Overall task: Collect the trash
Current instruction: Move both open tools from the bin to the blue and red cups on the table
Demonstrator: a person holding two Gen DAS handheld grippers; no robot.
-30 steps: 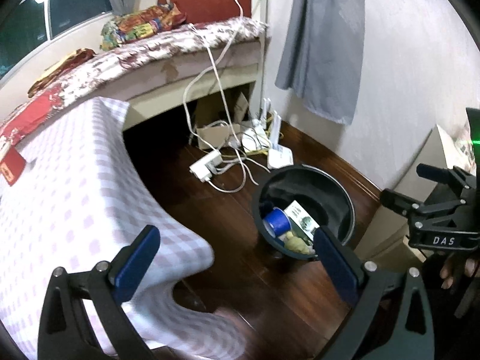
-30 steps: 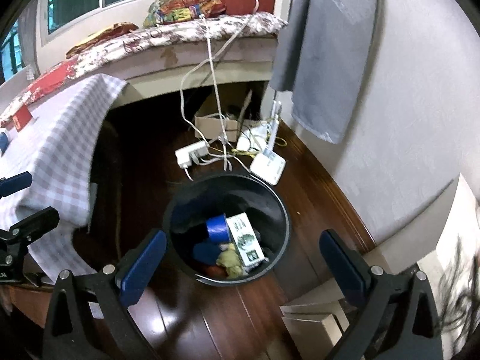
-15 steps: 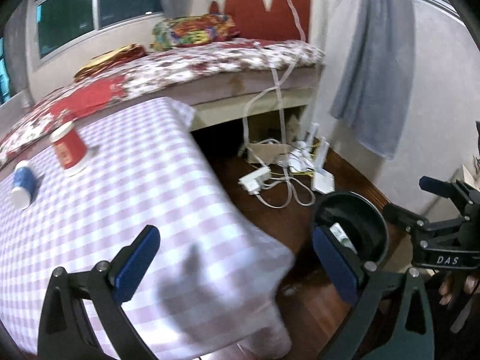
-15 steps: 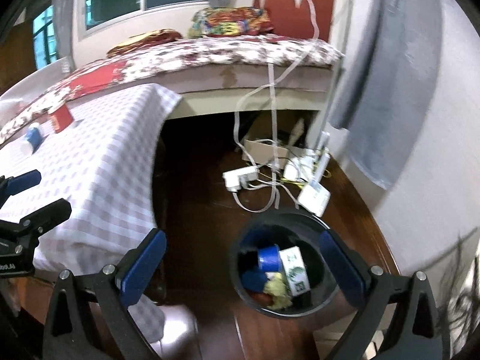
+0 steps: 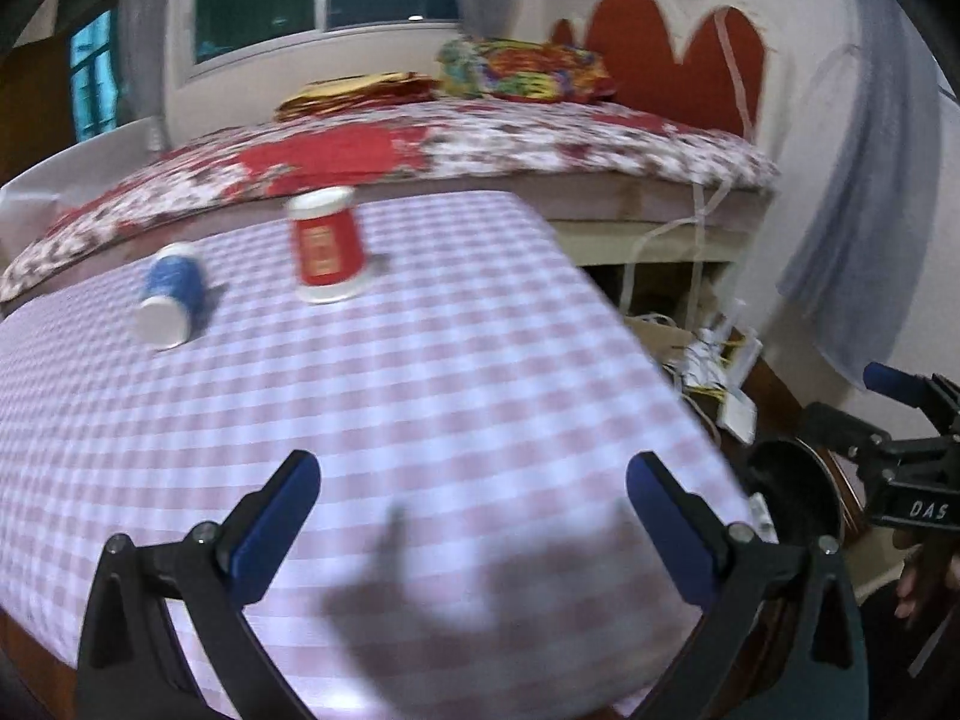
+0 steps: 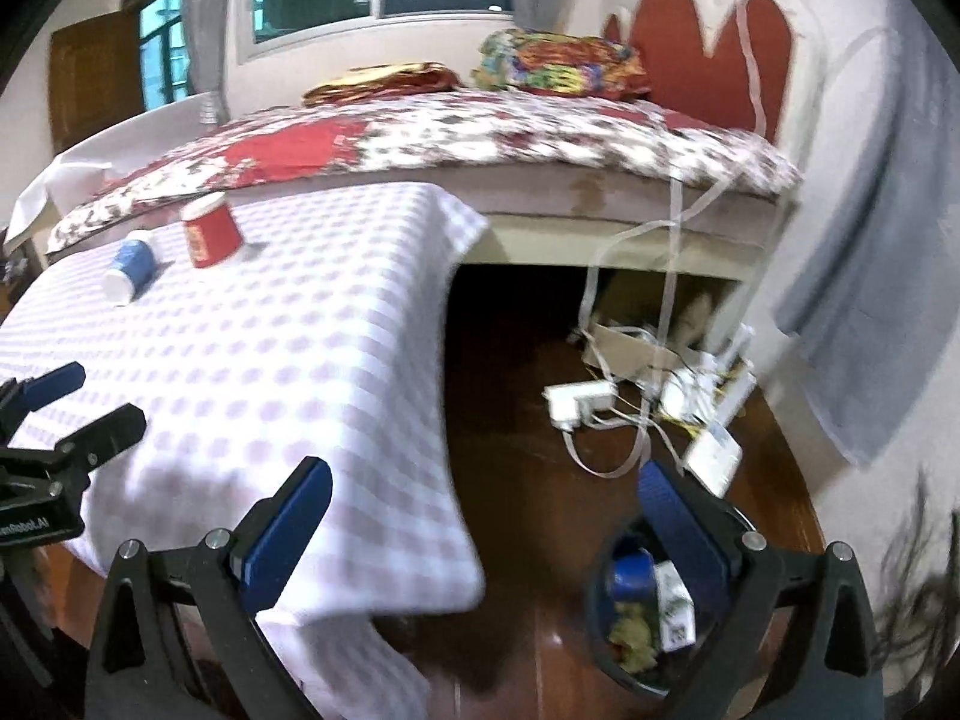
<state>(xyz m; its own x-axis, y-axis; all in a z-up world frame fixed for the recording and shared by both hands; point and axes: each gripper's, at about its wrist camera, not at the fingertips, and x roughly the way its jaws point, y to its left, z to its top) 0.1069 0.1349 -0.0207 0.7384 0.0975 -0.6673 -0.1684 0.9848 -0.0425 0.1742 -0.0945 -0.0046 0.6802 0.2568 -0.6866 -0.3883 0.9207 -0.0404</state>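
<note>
Task partly done, as I read it: the round black plastic trash bin [image 6: 606, 618] on the dark wooden floor [image 6: 516, 420] already holds rubbish, and two cups are left on the table

In the bin: a blue cup [image 6: 630, 577], a white printed carton [image 6: 675, 612] and something yellowish and crumpled [image 6: 630, 636]. I cannot make out anything deeper in it

Left to collect, both on the pink-and-white checked tablecloth [image 5: 420, 396] at its far end, near the bed [image 5: 540, 138]: a red paper cup [image 5: 324, 245] standing upside down, and a blue paper cup [image 5: 168, 294] lying on its side just beside it, apart from it

My left gripper [image 5: 474, 516] hangs above the near part of the cloth, jaws spread wide, nothing between them. My right gripper [image 6: 480, 534] is likewise wide apart and empty, out over the table corner and the floor, its right finger [image 6: 678, 516] across the bin's rim

Both cups are well away from either tool; my guess is the left one has the shorter reach
</note>
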